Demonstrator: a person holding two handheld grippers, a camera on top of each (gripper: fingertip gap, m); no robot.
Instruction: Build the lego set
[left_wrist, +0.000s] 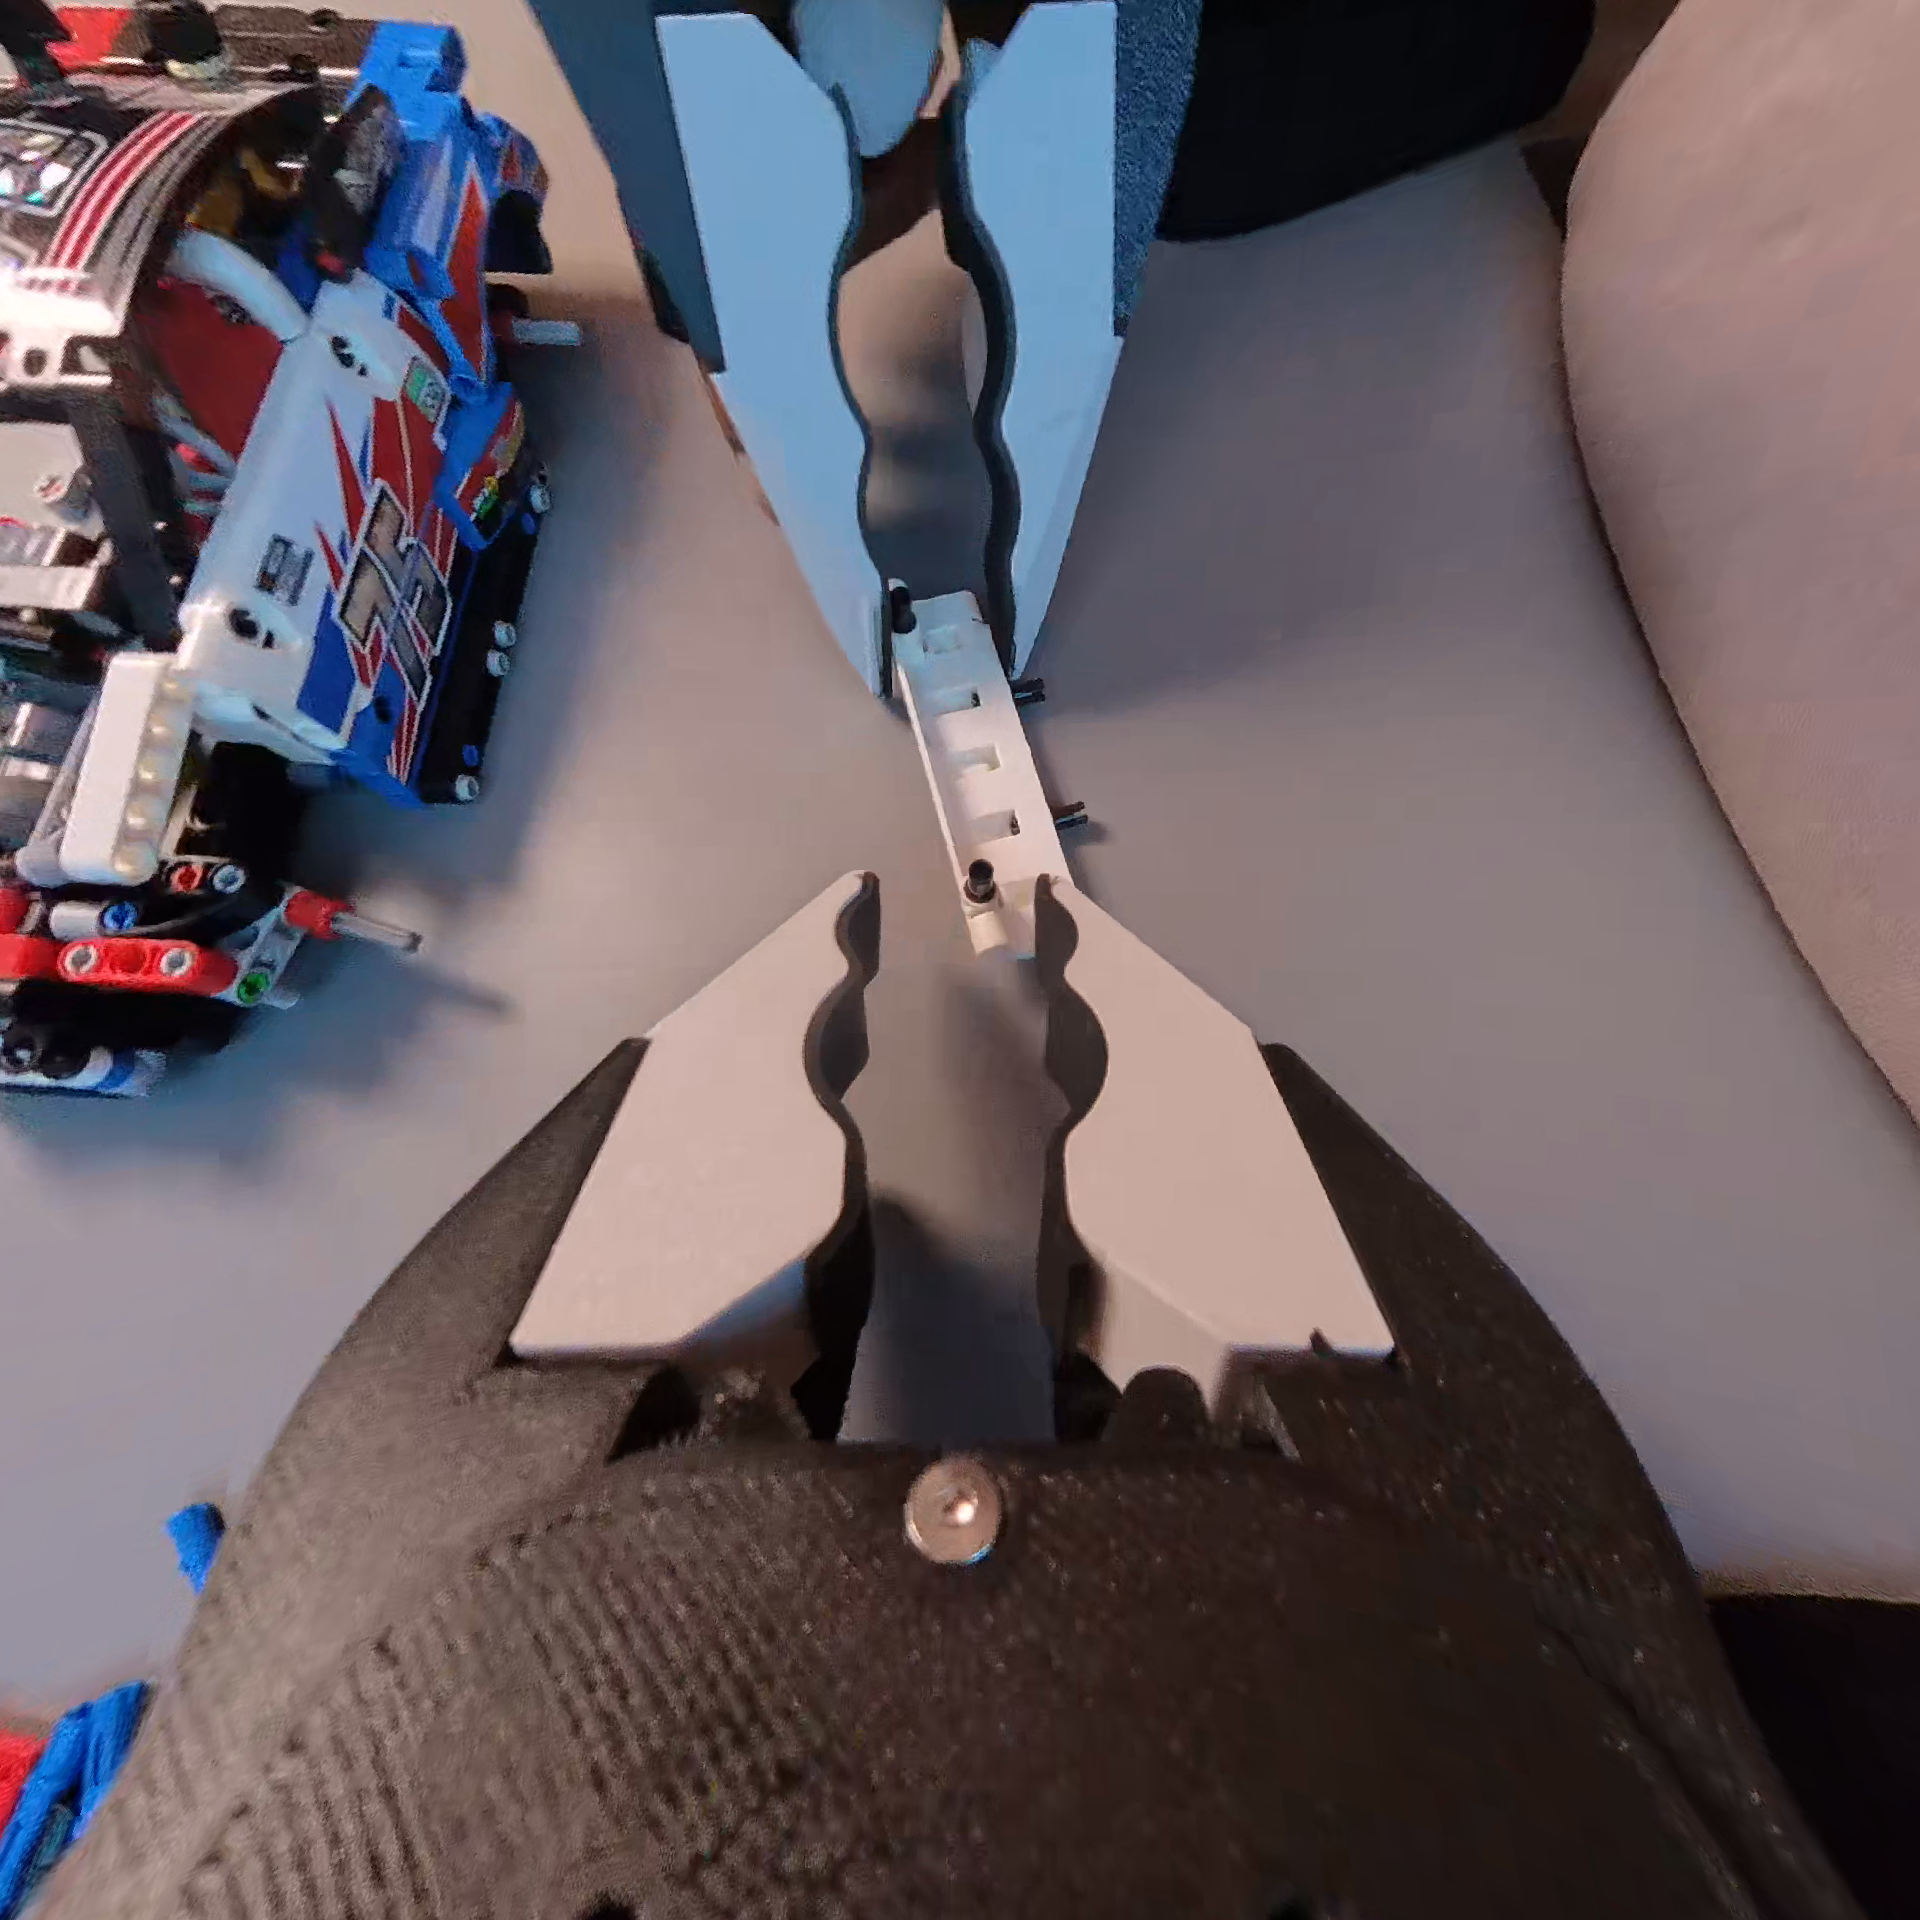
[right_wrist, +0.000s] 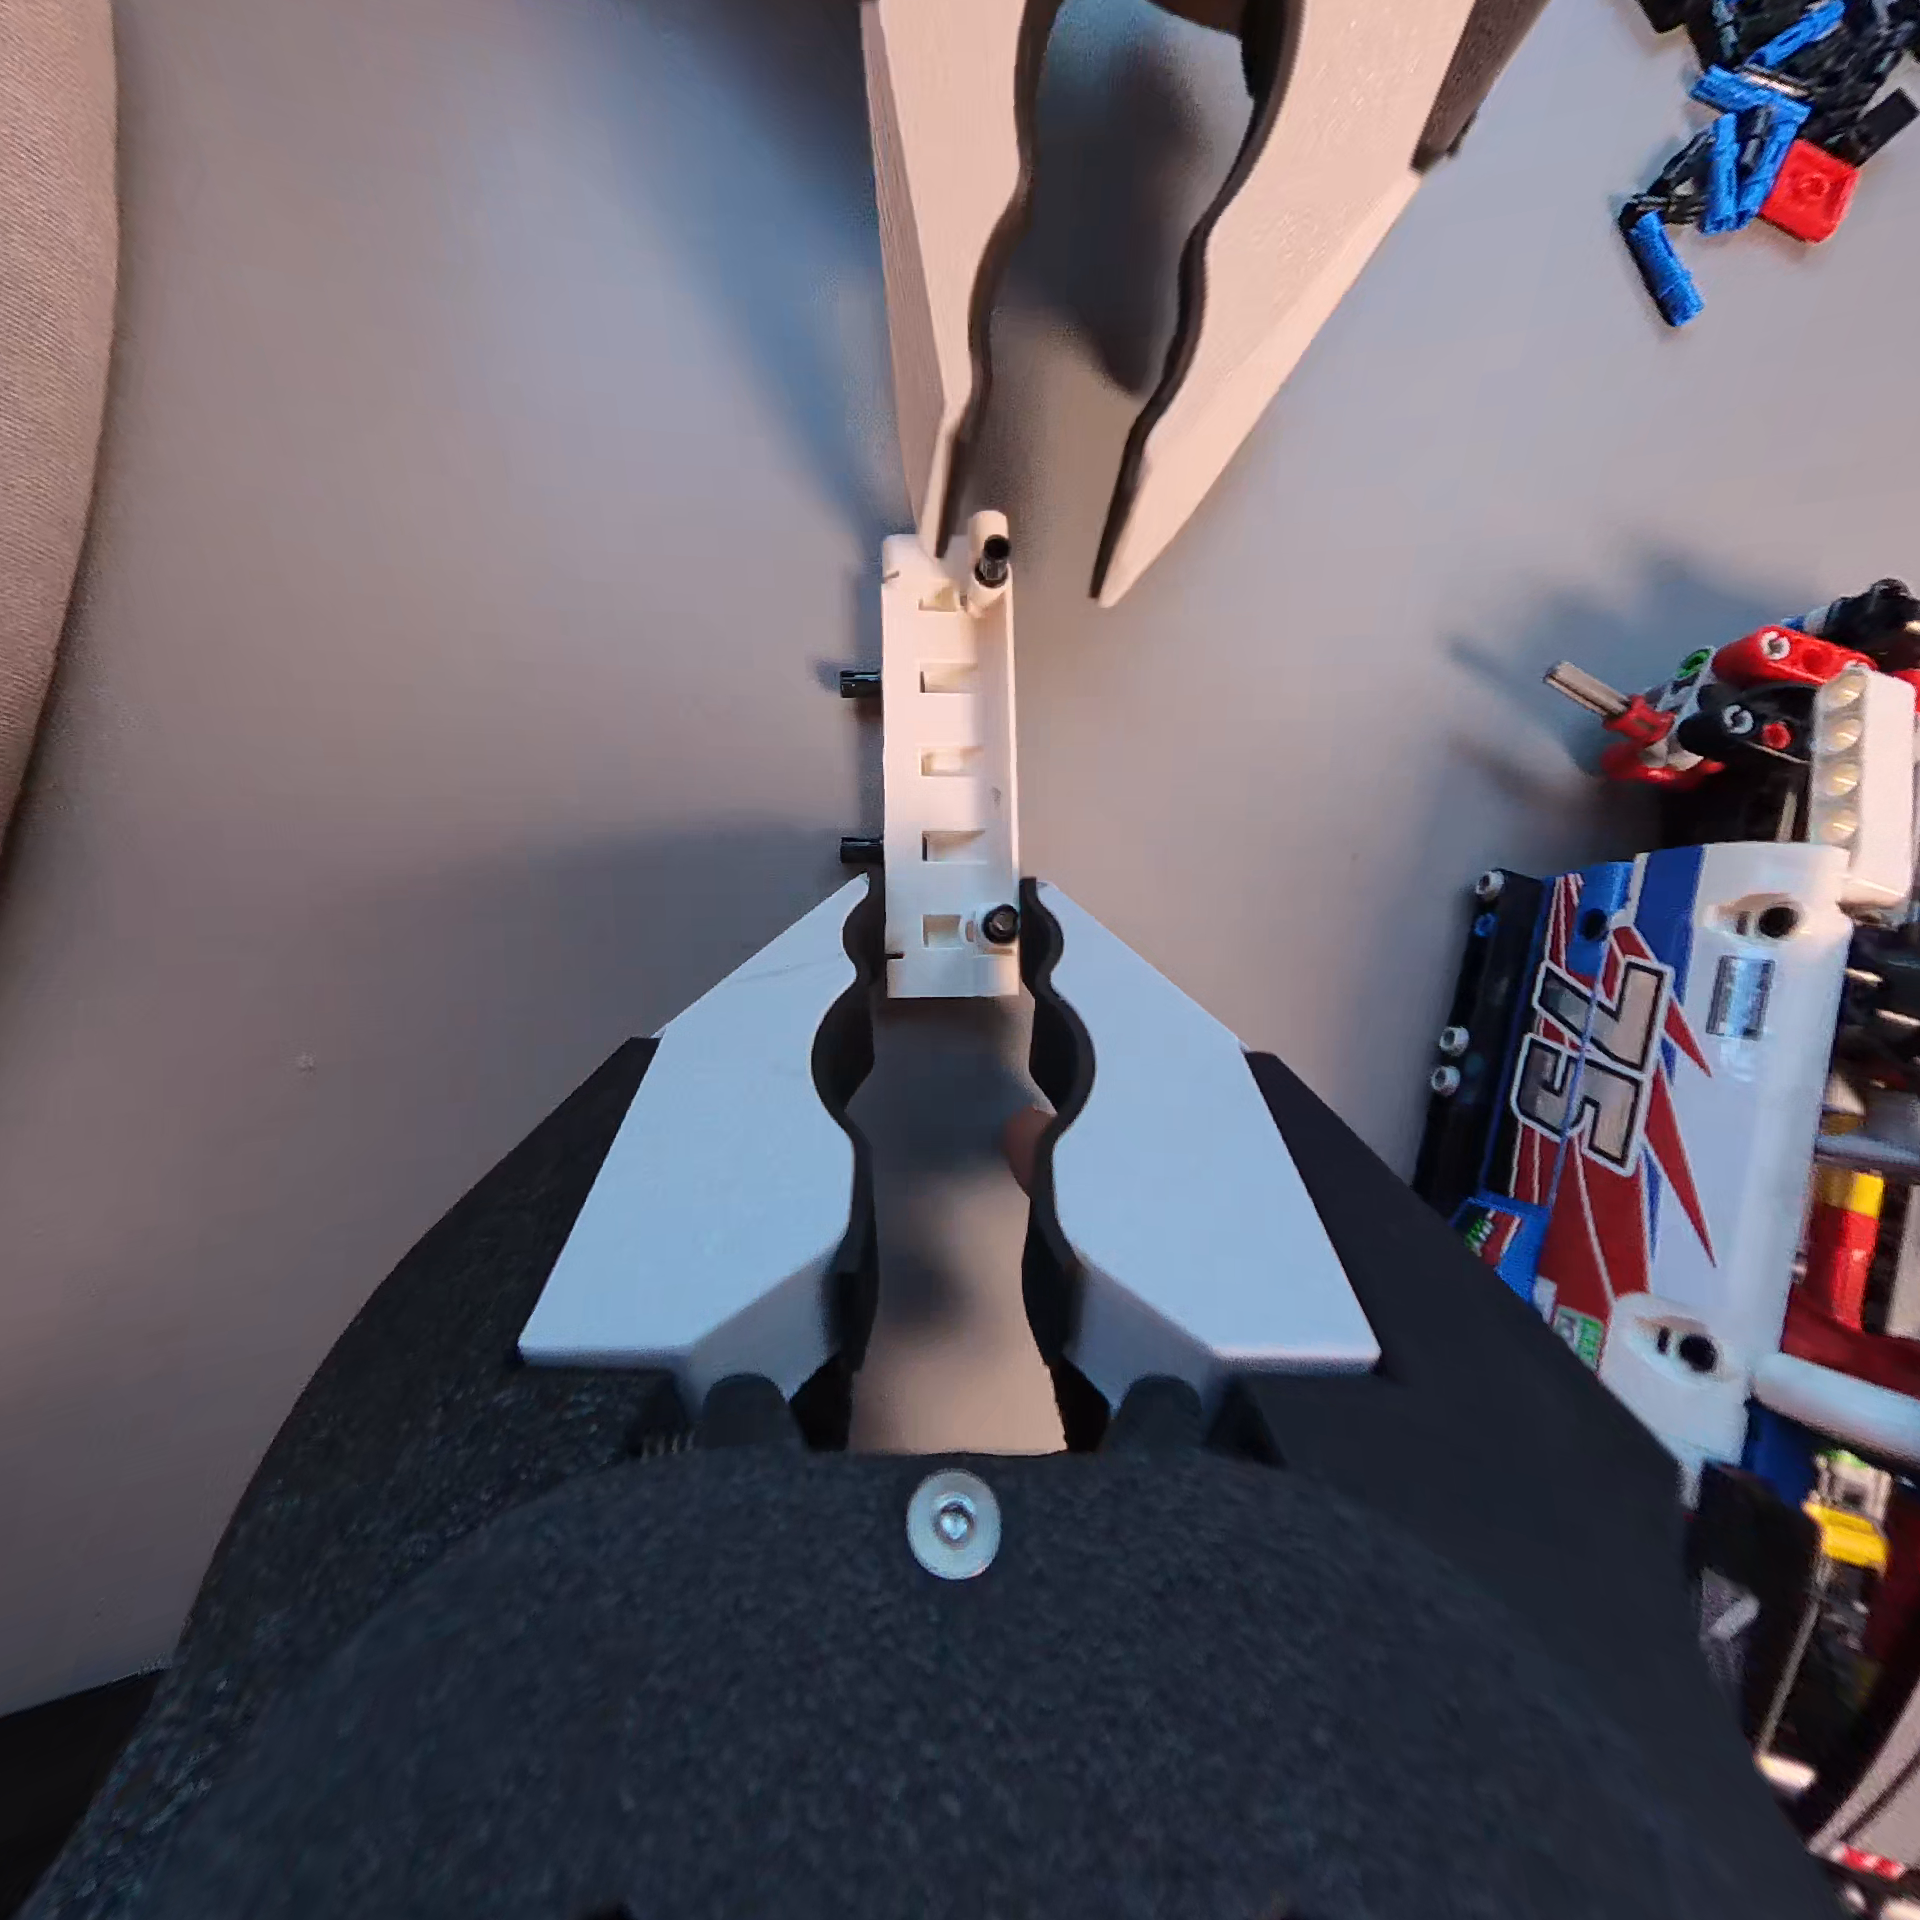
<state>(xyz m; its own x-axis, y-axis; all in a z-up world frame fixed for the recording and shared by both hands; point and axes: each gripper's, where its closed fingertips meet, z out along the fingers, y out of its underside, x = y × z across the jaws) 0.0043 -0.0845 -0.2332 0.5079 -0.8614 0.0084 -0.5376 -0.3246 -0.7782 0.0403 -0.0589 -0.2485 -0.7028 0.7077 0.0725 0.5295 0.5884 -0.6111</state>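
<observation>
A long white lego panel (right_wrist: 948, 769) with black pins (right_wrist: 857, 682) in its side is held just above the grey table. My right gripper (right_wrist: 943, 904) is shut on its near end. In the left wrist view the right gripper (left_wrist: 954, 665) comes in from the top and clamps the panel's (left_wrist: 977, 769) far end. My left gripper (left_wrist: 954, 894) is open at the panel's other end, with one fingertip (left_wrist: 1049, 904) beside it and the other apart from it. In the right wrist view the left gripper (right_wrist: 1023, 571) hangs over that end.
A large white, blue and red lego truck model (left_wrist: 312, 520) stands beside the grippers and shows in the right wrist view (right_wrist: 1683, 1039) too. Loose blue, black and red pieces (right_wrist: 1745, 135) lie beyond it. A beige cushion (left_wrist: 1766, 520) borders the grey table (left_wrist: 1299, 623). About 6 cm separates my left fingertips from my right.
</observation>
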